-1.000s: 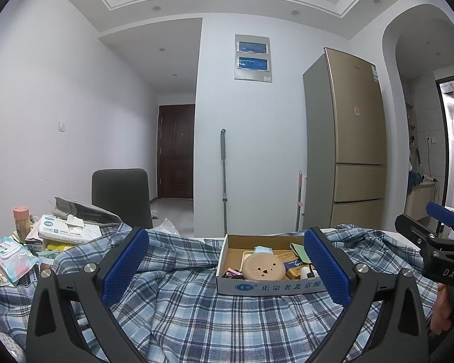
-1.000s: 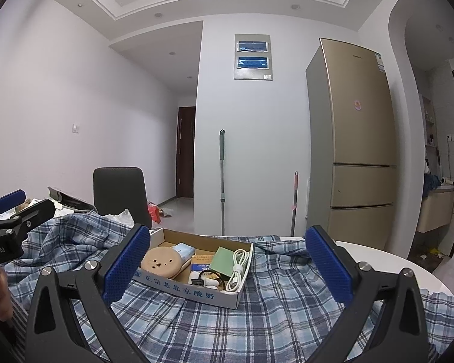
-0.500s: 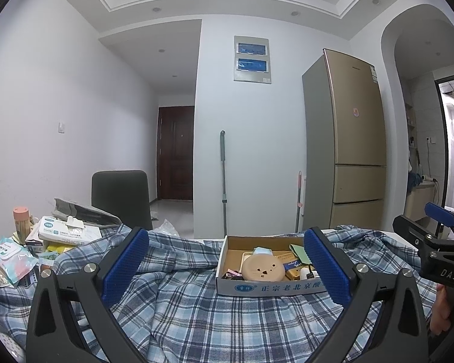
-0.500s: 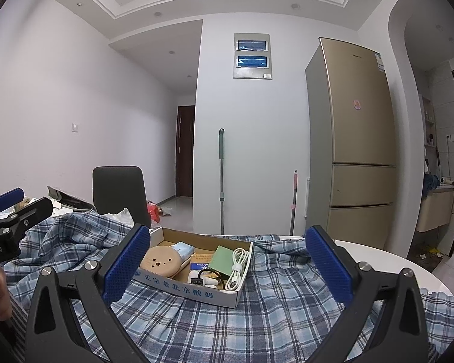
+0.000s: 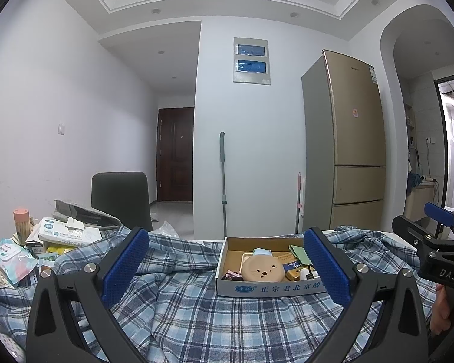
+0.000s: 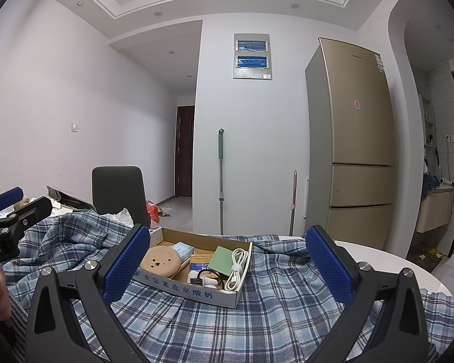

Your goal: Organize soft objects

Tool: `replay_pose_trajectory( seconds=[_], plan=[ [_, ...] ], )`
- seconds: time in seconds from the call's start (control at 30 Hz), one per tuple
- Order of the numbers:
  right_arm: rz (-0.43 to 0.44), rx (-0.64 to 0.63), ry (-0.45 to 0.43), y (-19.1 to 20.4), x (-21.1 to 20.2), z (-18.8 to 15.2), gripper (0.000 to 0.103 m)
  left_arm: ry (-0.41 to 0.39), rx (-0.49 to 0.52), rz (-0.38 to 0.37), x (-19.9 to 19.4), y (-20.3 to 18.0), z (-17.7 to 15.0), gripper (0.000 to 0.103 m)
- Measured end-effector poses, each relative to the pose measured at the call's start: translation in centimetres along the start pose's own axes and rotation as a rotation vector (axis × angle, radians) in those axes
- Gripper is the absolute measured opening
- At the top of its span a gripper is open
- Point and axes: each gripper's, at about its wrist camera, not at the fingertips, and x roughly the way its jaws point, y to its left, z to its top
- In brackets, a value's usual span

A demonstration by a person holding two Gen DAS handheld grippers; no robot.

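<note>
Barely any change vs 1 s ago: we see both cams tilt a touch. Left gripper [image 5: 225, 267] and right gripper [image 6: 227, 264] still wide open, empty, over plaid shirt [image 5: 196, 317] on table; cardboard box [image 6: 193, 287] sits on shirt.

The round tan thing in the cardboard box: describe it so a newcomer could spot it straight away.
Find the blue plaid cloth spread over the table, then the shallow cardboard box sitting on it. The round tan case lies at the box's left end, beside a small light blue packet. It alone is disc-shaped and has a little animal face of dots and whiskers.
</note>
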Motion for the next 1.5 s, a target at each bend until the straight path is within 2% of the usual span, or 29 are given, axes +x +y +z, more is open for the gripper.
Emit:
replay_pose_trajectory(
  seconds=[1.5],
  plan=[
    [-0.006, 0.000, -0.003, -0.17, -0.01, 0.04, 0.103, -0.005, 0.017, -0.003, -0.06, -0.03, -0.29, 0.103]
  ],
)
